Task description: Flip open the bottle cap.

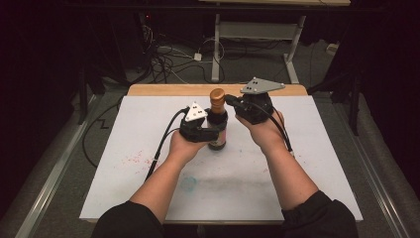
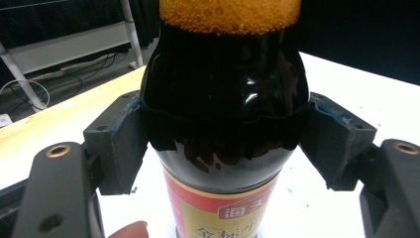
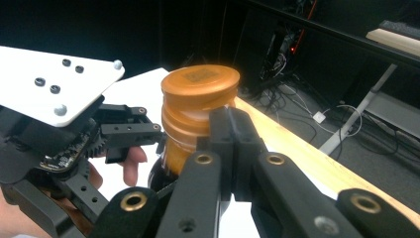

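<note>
Left claw (image 1: 210, 130) clamped level, right claw (image 1: 229, 101) fully closed, raised alongside.

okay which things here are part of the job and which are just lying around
In the job:
bottle, held at the shoulder by the left gripper
orange cap, with the shut right gripper against it

Lying about:
white mat with paint stains
cables on the floor
desk frame behind

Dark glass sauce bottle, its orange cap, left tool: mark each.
Dark glass sauce bottle (image 2: 223, 84), left gripper view, on its shoulder.
Orange cap (image 3: 200, 82), right gripper view, on its flat top.
Left tool (image 1: 207, 133), high view, between its fingertips.
</note>
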Motion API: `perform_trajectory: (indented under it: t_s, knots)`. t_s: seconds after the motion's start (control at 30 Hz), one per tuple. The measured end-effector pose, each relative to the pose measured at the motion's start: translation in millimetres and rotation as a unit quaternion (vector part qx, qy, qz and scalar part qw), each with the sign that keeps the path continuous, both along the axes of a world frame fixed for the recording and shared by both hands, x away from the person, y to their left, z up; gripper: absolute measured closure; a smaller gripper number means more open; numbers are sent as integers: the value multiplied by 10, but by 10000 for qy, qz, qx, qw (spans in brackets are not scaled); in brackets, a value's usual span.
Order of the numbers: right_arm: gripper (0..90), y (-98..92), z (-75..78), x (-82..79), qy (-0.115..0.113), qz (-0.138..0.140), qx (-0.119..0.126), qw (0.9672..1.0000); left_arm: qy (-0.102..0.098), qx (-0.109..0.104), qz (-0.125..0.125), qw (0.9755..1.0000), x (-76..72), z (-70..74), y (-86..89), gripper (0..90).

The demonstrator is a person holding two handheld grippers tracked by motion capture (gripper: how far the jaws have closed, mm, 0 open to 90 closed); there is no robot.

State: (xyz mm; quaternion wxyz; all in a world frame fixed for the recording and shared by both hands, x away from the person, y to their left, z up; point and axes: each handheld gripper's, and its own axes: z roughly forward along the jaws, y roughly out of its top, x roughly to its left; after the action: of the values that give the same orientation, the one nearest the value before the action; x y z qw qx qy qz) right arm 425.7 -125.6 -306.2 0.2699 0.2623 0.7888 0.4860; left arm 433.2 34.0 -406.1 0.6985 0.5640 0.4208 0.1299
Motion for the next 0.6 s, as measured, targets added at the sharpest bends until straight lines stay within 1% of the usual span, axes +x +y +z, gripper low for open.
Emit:
perform_trajectory:
  t_s: [0.6]
  knots:
    - [900,54,91,32,-104,-5,3,9999,39,-24,17,10000,5,5,6,237]
